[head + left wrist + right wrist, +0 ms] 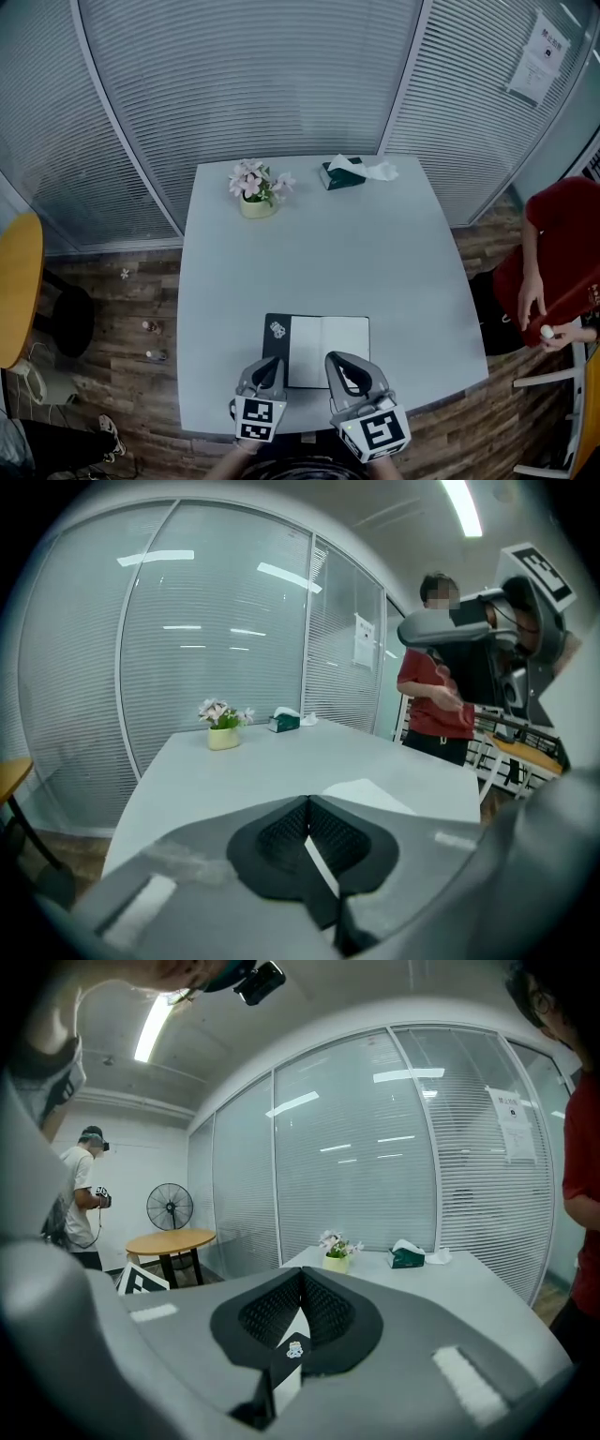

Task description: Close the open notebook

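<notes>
The open notebook lies flat near the table's front edge, with a black cover flap on its left and a blank white page on its right. My left gripper hovers over the black flap, jaws shut on nothing. My right gripper is above the near edge of the white page, also shut and empty. In the left gripper view the white page shows just past the shut left gripper. In the right gripper view the black flap with a small sticker shows below the shut right gripper.
A flower pot and a green tissue box stand at the grey table's far edge. A person in red stands by the right side. A round wooden table is at the left, and glass walls with blinds are behind.
</notes>
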Motion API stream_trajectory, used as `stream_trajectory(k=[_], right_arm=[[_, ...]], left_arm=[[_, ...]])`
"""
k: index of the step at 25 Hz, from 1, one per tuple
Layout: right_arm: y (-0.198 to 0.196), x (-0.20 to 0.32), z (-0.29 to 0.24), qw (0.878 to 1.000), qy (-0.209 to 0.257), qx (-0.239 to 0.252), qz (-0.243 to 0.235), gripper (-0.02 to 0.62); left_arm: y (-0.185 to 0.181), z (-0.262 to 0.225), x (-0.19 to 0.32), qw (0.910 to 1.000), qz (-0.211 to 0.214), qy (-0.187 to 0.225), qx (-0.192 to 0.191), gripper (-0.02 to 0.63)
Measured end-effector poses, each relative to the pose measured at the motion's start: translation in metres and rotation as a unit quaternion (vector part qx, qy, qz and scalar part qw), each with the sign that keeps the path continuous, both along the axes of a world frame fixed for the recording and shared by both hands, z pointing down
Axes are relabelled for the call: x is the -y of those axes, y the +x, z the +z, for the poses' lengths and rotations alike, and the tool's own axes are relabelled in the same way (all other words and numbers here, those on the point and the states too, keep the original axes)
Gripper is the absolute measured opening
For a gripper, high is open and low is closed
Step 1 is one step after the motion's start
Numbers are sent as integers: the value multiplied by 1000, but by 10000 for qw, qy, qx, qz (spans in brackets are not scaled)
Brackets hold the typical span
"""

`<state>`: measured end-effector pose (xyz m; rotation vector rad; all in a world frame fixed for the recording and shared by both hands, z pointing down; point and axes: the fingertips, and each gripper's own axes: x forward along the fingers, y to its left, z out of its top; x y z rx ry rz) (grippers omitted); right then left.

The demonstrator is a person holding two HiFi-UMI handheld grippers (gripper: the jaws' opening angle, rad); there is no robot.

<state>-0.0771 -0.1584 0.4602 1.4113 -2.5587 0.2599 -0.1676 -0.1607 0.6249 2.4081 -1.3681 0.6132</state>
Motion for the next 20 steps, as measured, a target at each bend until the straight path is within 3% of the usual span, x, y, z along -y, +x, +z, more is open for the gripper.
stream_trajectory(k=[14,16,20], right_arm=[[3,2,-2,9999,2,53,-87,3],[6,2,-3,10000,1,54,-78,3],[9,0,-2,10000,8,58,-46,3]], left_arm=[[-12,55,-4,9980,-161,-570,218,5],[-12,64,-5,9969,-218,-718,239,41],[-17,82,-9,9945,-358,-940,280,43]])
